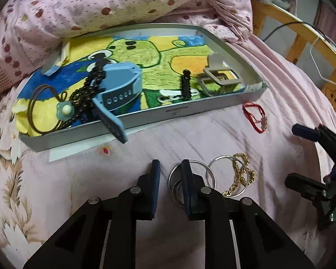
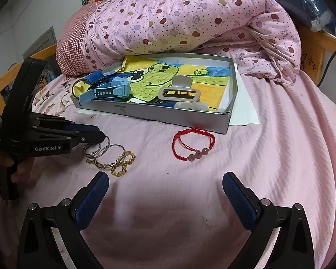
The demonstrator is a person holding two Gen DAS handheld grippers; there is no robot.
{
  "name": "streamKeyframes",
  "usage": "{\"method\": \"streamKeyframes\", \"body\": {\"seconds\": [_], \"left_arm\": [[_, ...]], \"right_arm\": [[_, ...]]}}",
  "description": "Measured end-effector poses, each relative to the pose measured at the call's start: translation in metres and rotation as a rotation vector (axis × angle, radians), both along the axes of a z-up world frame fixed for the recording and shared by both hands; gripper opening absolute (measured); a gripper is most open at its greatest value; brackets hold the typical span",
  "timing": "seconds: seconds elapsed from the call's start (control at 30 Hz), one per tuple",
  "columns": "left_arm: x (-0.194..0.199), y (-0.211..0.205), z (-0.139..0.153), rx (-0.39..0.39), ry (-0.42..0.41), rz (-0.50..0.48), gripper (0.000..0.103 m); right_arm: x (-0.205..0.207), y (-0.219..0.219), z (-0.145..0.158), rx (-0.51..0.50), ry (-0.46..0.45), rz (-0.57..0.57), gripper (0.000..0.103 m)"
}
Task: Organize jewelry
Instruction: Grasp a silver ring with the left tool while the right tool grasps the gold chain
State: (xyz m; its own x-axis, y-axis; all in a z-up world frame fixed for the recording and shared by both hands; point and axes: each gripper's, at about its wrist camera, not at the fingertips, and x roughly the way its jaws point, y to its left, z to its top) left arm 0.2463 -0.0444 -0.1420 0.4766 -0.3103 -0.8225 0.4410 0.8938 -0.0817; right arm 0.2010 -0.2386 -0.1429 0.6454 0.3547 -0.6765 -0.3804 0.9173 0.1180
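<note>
Pink quilt (image 2: pixel 190 20) dotted with apples, plain pink sheet (image 2: pixel 212 190); grey tray (image 1: pixel 145 121) lined with a green, yellow and blue frog drawing (image 1: pixel 145 53); red bracelet (image 2: pixel 193 144), gold chain (image 2: pixel 121 163), blue watch (image 1: pixel 121 83).

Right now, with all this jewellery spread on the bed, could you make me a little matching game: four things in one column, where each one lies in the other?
Things:
1. blue watch
2. red bracelet
3. gold chain
4. hair clip

Places:
A. on the pink sheet, in front of the tray's right end
B. in the tray, right part
C. in the tray, strap hanging over the front edge
D. on the sheet, tangled with silver rings

Pairs: 1-C, 2-A, 3-D, 4-B
</note>
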Motion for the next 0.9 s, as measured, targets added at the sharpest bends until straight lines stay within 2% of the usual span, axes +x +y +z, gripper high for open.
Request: {"method": "streamKeyframes", "body": {"seconds": [0.23, 0.37, 0.47, 0.57, 0.9], "left_arm": [[-0.002, -0.008, -0.004, 0.056, 0.014, -0.069, 0.016], [-0.006, -0.014, -0.006, 0.103, 0.002, -0.112, 0.004], [-0.009, -0.014, -0.008, 0.123, -0.011, -0.118, 0.002], [-0.01, -0.009, -0.008, 0.107, -0.008, -0.087, 0.002], [-0.009, 0.035, -0.002, -0.025, 0.031, 0.111, 0.001]], "right_arm": [[0.002, 0.01, -0.002, -0.021, 0.005, 0.027, 0.102], [0.003, 0.012, -0.004, -0.026, 0.011, 0.029, 0.102], [0.004, 0.013, -0.004, -0.03, 0.016, 0.028, 0.102], [0.004, 0.015, -0.004, -0.034, 0.017, 0.034, 0.102], [0.003, 0.028, -0.005, -0.049, 0.021, 0.071, 0.102]]}}
